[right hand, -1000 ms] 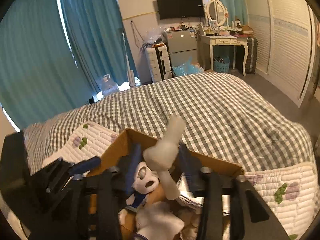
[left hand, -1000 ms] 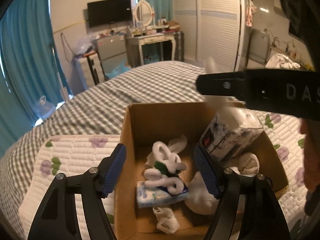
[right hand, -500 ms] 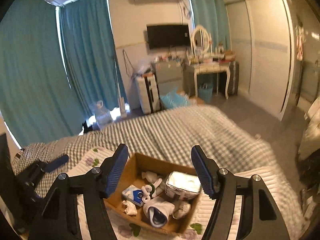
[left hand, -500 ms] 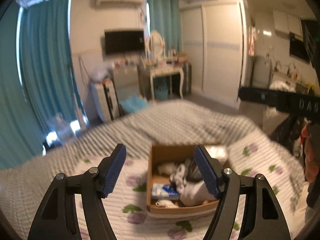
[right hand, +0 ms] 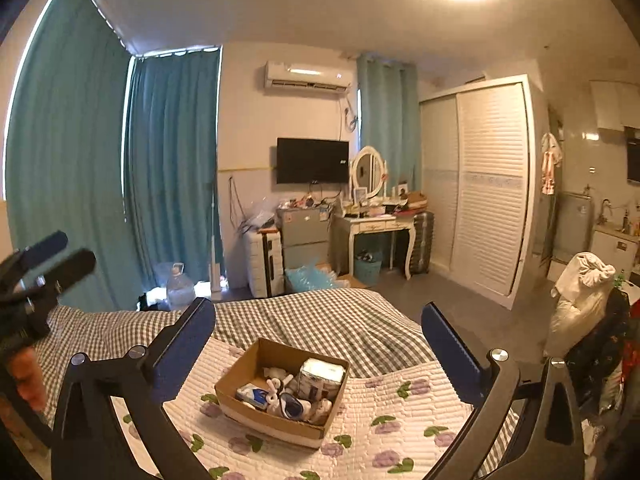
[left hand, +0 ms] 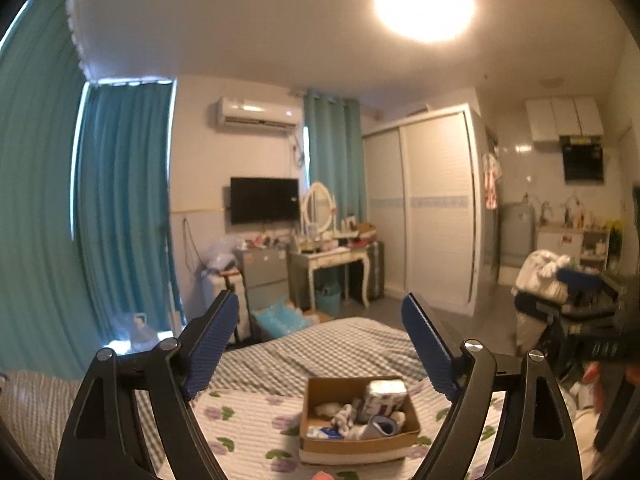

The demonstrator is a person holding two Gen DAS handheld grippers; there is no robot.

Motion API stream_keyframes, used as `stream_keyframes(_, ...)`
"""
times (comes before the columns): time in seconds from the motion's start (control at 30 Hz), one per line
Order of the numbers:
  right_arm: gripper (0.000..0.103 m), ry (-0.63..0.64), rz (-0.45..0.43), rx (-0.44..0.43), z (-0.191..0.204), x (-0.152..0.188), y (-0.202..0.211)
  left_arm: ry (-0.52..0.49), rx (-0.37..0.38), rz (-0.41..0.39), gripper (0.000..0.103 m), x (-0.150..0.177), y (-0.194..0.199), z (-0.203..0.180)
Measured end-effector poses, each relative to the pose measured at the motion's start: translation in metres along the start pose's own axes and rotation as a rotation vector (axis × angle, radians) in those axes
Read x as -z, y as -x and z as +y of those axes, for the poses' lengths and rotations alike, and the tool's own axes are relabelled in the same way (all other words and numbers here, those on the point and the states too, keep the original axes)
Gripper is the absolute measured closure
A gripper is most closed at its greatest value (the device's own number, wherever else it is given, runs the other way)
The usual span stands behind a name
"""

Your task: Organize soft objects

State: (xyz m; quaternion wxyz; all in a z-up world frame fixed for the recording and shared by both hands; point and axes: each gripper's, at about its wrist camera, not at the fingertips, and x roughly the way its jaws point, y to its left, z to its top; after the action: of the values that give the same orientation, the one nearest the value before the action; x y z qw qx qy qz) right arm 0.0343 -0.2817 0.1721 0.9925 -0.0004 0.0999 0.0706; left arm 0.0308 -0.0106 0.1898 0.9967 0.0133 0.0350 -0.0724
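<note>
A: Left gripper [left hand: 320, 344]: status?
B: Jaws spread wide, nothing between them. Right gripper [right hand: 318, 344]: same.
A: Box [right hand: 256, 374] location?
B: On the quilt [right hand: 400, 412], below and ahead of both grippers, well apart. Soft toy [right hand: 276, 394] and tissue pack [right hand: 322, 376] lie inside.

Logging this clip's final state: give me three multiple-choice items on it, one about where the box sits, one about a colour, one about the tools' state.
1. Where does the cardboard box rest?
A. on the floral quilt on the bed
B. on the floor
C. on the dressing table

2. What colour are the curtains?
A. red
B. teal
C. white

3. How are the left tool and right tool?
A. both shut on socks
B. one open, one shut
C. both open and empty

Answers: 1 A, the quilt's purple flowers surround the box; 2 B, teal drapes hang beside the TV wall; 3 C, both tools' blue pads stand wide apart with nothing between.
</note>
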Motion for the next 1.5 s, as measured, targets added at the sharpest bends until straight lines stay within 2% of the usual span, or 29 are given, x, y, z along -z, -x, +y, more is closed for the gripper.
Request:
stream_keyframes(0.17,0.0,-0.063,-0.005,-0.037,0.002,0.043,0.009,0.037,-0.032,-0.009,0.018,0.032,0.003,0.0)
stream_keyframes(0.23,0.0,-0.094,-0.018,-0.045,0.004,0.066,0.007,0.025,-0.016,-0.005,0.018,0.05,0.001,-0.002)
stream_keyframes(0.33,0.0,-0.122,-0.015,-0.013,0.007,0.108,-0.013,-0.005,-0.041,0.052,0.018,0.088,-0.013,-0.005)
stream_keyframes(0.43,0.0,-0.13,0.036,-0.01,0.011,0.139,-0.036,-0.052,-0.075,0.102,0.018,0.125,-0.033,-0.009)
stream_keyframes(0.57,0.0,-0.133,0.099,-0.002,0.013,0.17,-0.064,0.016,-0.059,0.184,0.018,0.152,-0.058,0.003)
stream_keyframes(0.67,0.0,-0.137,0.116,0.009,0.01,0.178,-0.076,-0.004,-0.081,0.21,0.018,0.157,-0.071,0.006)
stream_keyframes(0.93,0.0,-0.153,0.125,0.015,0.003,0.18,-0.081,-0.026,-0.059,0.244,0.018,0.172,-0.064,-0.005)
stream_keyframes(1.5,0.0,-0.144,0.13,0.023,0.004,0.178,-0.078,0.031,-0.042,0.256,0.018,0.173,-0.06,0.003)
